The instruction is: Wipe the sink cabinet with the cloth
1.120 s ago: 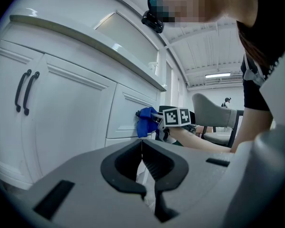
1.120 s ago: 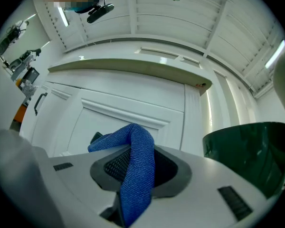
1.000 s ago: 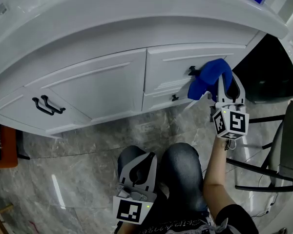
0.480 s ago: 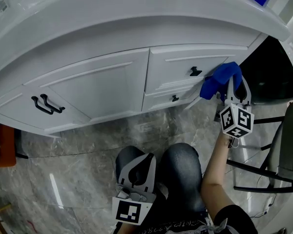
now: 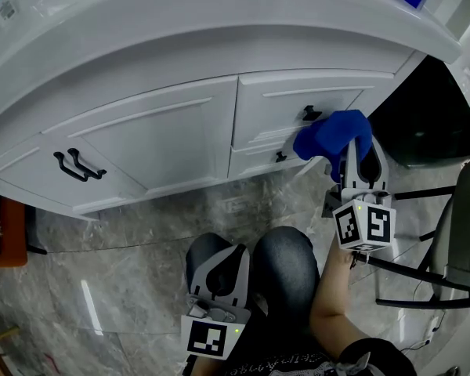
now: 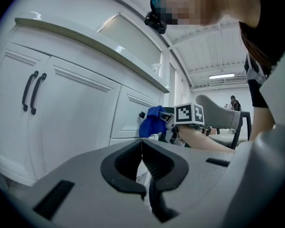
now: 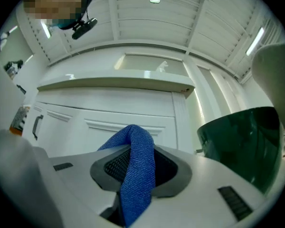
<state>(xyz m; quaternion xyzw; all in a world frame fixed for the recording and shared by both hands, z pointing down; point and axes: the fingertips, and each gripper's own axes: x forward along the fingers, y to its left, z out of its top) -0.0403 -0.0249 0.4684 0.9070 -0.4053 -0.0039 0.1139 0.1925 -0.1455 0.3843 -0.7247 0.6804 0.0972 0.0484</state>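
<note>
Wiping looks only partway, I'd guess: right tongs (image 5: 352, 149) clamp the blue cloth (image 5: 327, 135) by the right-hand drawers (image 5: 286, 104) of the sink cabinet (image 5: 219, 49), left tongs (image 5: 219, 279) sit shut and empty, doors (image 5: 160, 143) probably still to do.

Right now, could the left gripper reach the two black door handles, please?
Probably yes: the left gripper, shut and empty, faces the door handles with nothing standing between them.
</note>
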